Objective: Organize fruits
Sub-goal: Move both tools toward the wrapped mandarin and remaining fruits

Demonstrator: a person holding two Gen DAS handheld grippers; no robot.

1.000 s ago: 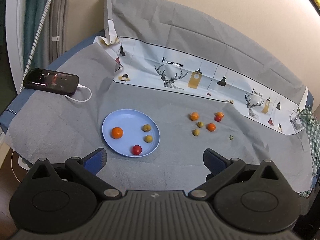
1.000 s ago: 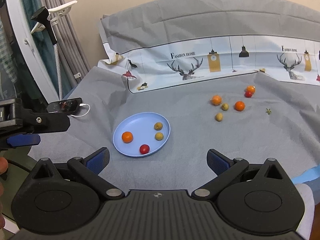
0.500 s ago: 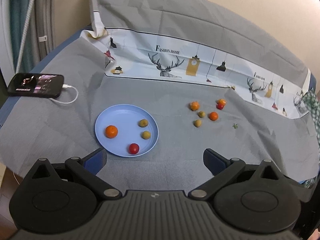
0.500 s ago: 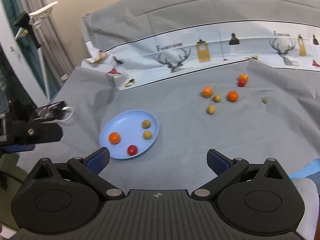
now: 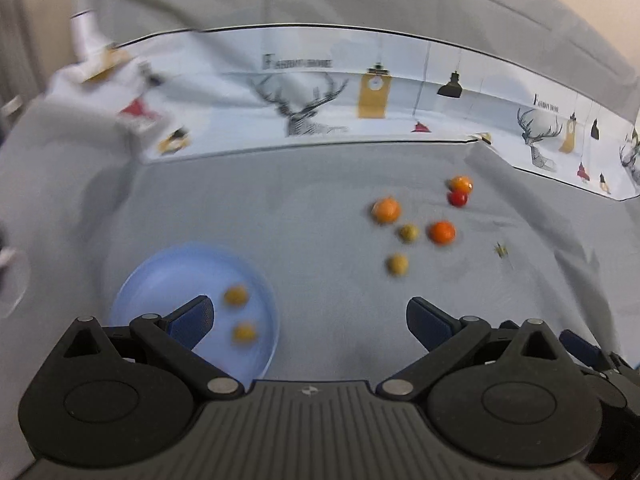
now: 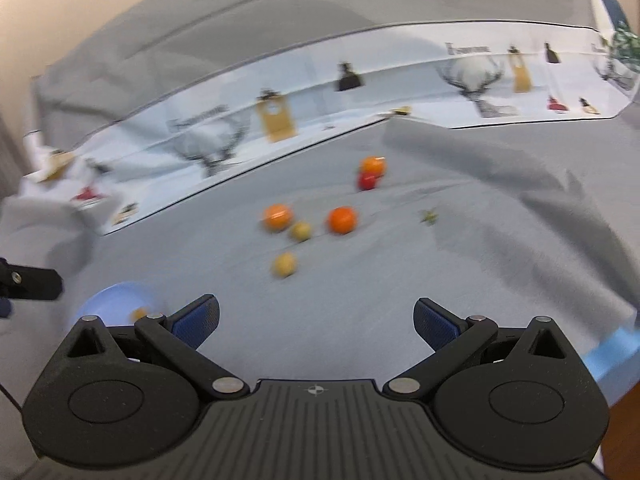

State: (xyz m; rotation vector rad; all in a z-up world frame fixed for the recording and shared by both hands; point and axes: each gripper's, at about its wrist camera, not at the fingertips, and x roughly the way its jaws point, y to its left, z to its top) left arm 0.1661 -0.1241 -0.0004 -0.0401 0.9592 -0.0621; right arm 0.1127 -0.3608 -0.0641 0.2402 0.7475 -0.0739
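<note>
A blue plate (image 5: 168,280) lies on the grey cloth at lower left and holds two yellowish fruits (image 5: 236,295); my left gripper's body hides part of it. Several loose small fruits lie to the right: an orange one (image 5: 386,210), a red one (image 5: 457,199) and a yellowish one (image 5: 397,264). My left gripper (image 5: 310,318) is open and empty above the cloth. My right gripper (image 6: 316,318) is open and empty, with the nearest yellowish fruit (image 6: 284,265) just ahead and the plate (image 6: 114,304) at its left. Both views are blurred.
A patterned white band with deer prints (image 5: 312,112) runs along the back of the cloth. A small green stem (image 5: 501,249) lies right of the loose fruits. The left gripper's edge (image 6: 28,280) shows at the far left of the right wrist view.
Both grippers have moved forward and to the right, closer to the loose fruits. The phone has left the view. The plate now sits partly behind the left gripper.
</note>
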